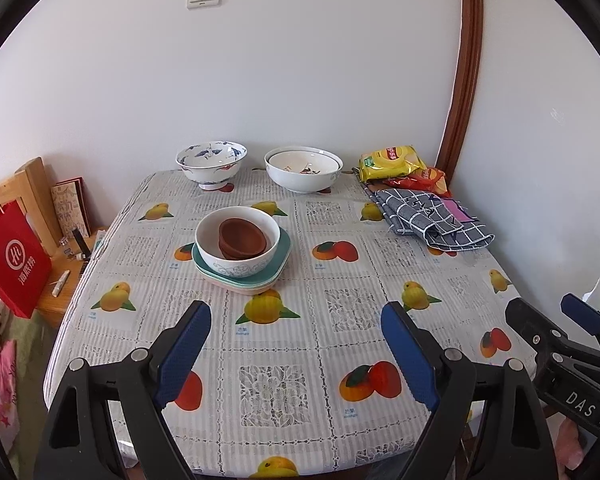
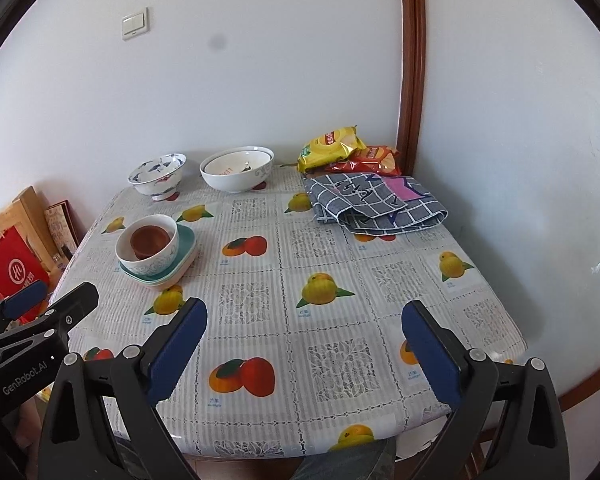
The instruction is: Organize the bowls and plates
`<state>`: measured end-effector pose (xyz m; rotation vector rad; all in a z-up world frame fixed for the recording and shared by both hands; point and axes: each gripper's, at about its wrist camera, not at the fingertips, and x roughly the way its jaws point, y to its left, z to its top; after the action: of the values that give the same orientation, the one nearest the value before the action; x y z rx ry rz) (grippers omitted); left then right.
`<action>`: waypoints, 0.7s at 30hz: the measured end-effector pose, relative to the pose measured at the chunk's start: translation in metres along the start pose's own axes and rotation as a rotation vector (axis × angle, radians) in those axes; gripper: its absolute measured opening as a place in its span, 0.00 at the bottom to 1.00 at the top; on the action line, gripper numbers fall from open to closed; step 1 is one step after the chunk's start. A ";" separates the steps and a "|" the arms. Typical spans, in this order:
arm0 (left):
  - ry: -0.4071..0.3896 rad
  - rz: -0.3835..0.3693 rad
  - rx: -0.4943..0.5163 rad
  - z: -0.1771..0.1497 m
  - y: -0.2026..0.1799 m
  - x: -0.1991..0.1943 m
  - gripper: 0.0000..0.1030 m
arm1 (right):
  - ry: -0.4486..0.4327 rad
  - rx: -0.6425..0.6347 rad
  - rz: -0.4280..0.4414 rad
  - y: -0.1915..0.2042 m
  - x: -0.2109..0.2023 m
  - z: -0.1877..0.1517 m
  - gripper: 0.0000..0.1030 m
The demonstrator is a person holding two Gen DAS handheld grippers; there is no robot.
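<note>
Both grippers hang over the near table edge, nothing held: left gripper [image 1: 296, 344] spread wide, right gripper [image 2: 304, 340] spread wide too. Stack [image 1: 242, 256] sits mid-table, left of centre: teal plates at the bottom, a white bowl [image 1: 236, 240] on them, brown bowls [image 1: 242, 238] nested inside and a bit tilted. Blue-pattern bowl [image 1: 211, 166] and big white bowl [image 1: 303, 174], with a smaller bowl inside, stand apart at the far edge by the wall. Cloth [image 1: 432, 220] and snack bags [image 1: 396, 162] are far right, clear of the dishes

Step looks like the start of gathering the loose far bowls. To do it well: approach a rim from above, one finger inside and one outside, and close on the wall, not the foot. The blue-pattern bowl stands on a narrow foot, so it likely tips if pushed; lift straight up. Glazed rims probably slip, so grip deep. The brown bowls sit crooked, so they may need levelling before anything goes on top. Use the left gripper for the left bowl, keep the other clear
</note>
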<state>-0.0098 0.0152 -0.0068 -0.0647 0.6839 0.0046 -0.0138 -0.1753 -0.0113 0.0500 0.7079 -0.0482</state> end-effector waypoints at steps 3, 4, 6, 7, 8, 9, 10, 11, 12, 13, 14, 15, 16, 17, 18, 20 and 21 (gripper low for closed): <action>-0.001 0.004 0.002 -0.001 0.000 -0.001 0.84 | 0.000 0.001 -0.004 -0.001 -0.002 -0.001 0.94; -0.001 0.003 0.004 -0.002 -0.001 -0.001 0.84 | -0.001 0.001 -0.006 -0.002 -0.002 -0.002 0.94; 0.002 0.005 0.006 -0.002 -0.001 -0.001 0.84 | -0.003 0.000 -0.007 -0.002 -0.004 -0.002 0.94; 0.002 0.005 0.007 -0.003 -0.001 0.000 0.84 | -0.003 0.000 -0.008 -0.002 -0.004 -0.002 0.94; 0.003 0.005 0.009 -0.003 -0.001 -0.001 0.84 | -0.003 0.000 -0.008 -0.002 -0.004 -0.002 0.94; 0.002 0.005 0.011 -0.003 -0.001 -0.001 0.84 | -0.003 0.000 -0.011 -0.002 -0.004 -0.003 0.94; 0.002 0.007 0.012 -0.004 -0.001 -0.002 0.84 | -0.001 -0.001 -0.014 -0.002 -0.005 -0.004 0.94; 0.002 0.008 0.012 -0.004 -0.001 -0.002 0.84 | 0.001 -0.003 -0.015 -0.002 -0.005 -0.004 0.94; 0.002 0.008 0.012 -0.005 0.000 -0.002 0.84 | 0.001 -0.006 -0.016 -0.002 -0.005 -0.005 0.94; 0.003 0.008 0.013 -0.005 0.000 -0.002 0.84 | 0.001 -0.008 -0.018 -0.002 -0.005 -0.005 0.94; 0.004 0.009 0.014 -0.005 0.000 -0.002 0.84 | 0.001 -0.008 -0.019 -0.002 -0.005 -0.005 0.94; 0.006 0.011 0.015 -0.005 0.000 -0.002 0.84 | 0.001 -0.006 -0.017 -0.002 -0.005 -0.005 0.94; 0.008 0.012 0.015 -0.006 0.000 -0.001 0.84 | 0.001 -0.004 -0.015 -0.002 -0.005 -0.005 0.94; 0.010 0.011 0.015 -0.006 0.000 -0.001 0.84 | 0.000 -0.003 -0.014 -0.002 -0.005 -0.005 0.94; 0.012 0.010 0.015 -0.006 0.001 -0.001 0.84 | -0.001 -0.004 -0.014 -0.001 -0.006 -0.005 0.94; 0.012 0.012 0.013 -0.007 0.001 -0.001 0.84 | -0.001 -0.006 -0.014 -0.001 -0.006 -0.005 0.94; 0.012 0.011 0.012 -0.007 0.001 -0.001 0.84 | -0.002 -0.006 -0.013 -0.001 -0.006 -0.005 0.94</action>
<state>-0.0150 0.0160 -0.0113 -0.0494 0.6963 0.0104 -0.0217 -0.1757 -0.0116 0.0394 0.7069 -0.0582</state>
